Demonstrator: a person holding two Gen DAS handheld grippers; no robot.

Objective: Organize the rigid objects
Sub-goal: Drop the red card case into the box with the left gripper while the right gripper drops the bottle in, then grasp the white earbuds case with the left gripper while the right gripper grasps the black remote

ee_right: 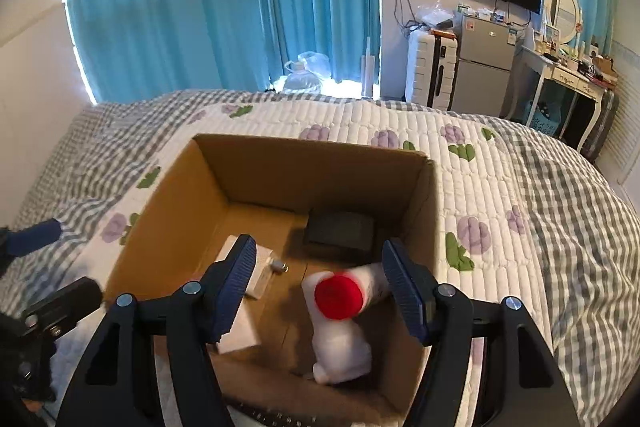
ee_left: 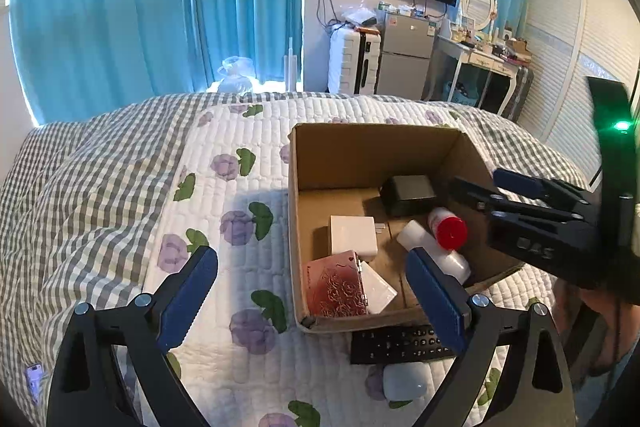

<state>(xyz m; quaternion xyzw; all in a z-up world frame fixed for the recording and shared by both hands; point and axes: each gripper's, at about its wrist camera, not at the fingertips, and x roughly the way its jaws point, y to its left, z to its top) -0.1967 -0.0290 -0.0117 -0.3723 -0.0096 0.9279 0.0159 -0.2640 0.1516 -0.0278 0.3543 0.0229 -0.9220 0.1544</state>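
An open cardboard box (ee_left: 340,155) (ee_right: 320,167) sits on the quilted bed. Inside lie a black box (ee_left: 408,193) (ee_right: 340,229), a white adapter (ee_left: 353,235), a red patterned case (ee_left: 334,285), a white bottle (ee_left: 452,259) and a red-capped white bottle (ee_left: 450,231) (ee_right: 340,297). My right gripper (ee_right: 318,285) (ee_left: 476,187) is open above the box, with the red-capped bottle below and between its fingers. My left gripper (ee_left: 312,291) is open and empty, low at the box's near left corner. A black remote (ee_left: 400,343) and a white rounded object (ee_left: 406,381) lie in front of the box.
The bed has a floral white quilt (ee_left: 224,211) and a grey checked blanket (ee_left: 80,195). Blue curtains (ee_left: 140,7), a white suitcase (ee_left: 354,59), a small fridge (ee_left: 406,55) and a dressing table (ee_left: 486,63) stand beyond the bed.
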